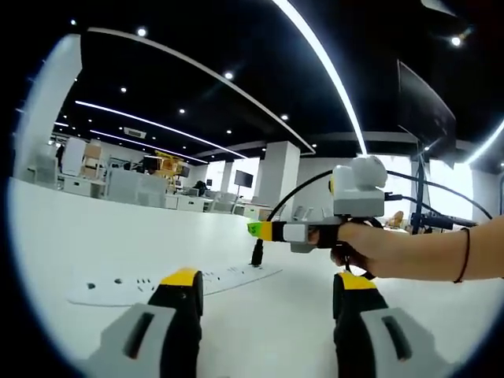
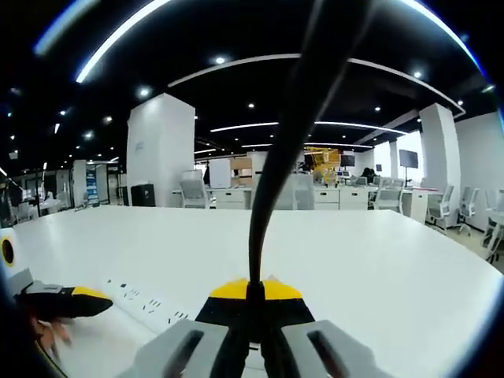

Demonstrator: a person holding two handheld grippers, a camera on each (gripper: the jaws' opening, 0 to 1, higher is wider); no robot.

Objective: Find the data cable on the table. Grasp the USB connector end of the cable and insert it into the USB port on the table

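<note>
In the right gripper view my right gripper (image 2: 249, 293) is shut on a black data cable (image 2: 276, 157), which rises from between the jaws toward the top of the view. The left gripper view shows that same right gripper (image 1: 261, 231) coming in from the right, held by a hand (image 1: 370, 248). The cable's connector end (image 1: 257, 253) hangs below its tip, just above a white power strip (image 1: 150, 285) lying flat on the white table (image 1: 94, 228). My left gripper (image 1: 268, 280) stands open low over the table, nothing between its jaws. It also appears as the left gripper (image 2: 67, 302) beside the strip (image 2: 146, 303).
The rest of the cable (image 1: 315, 183) arcs back over the right gripper toward the right. Beyond the table's far edge stand office desks, chairs (image 2: 195, 191) and white pillars (image 2: 160, 150). A dark monitor (image 1: 425, 110) hangs at the upper right.
</note>
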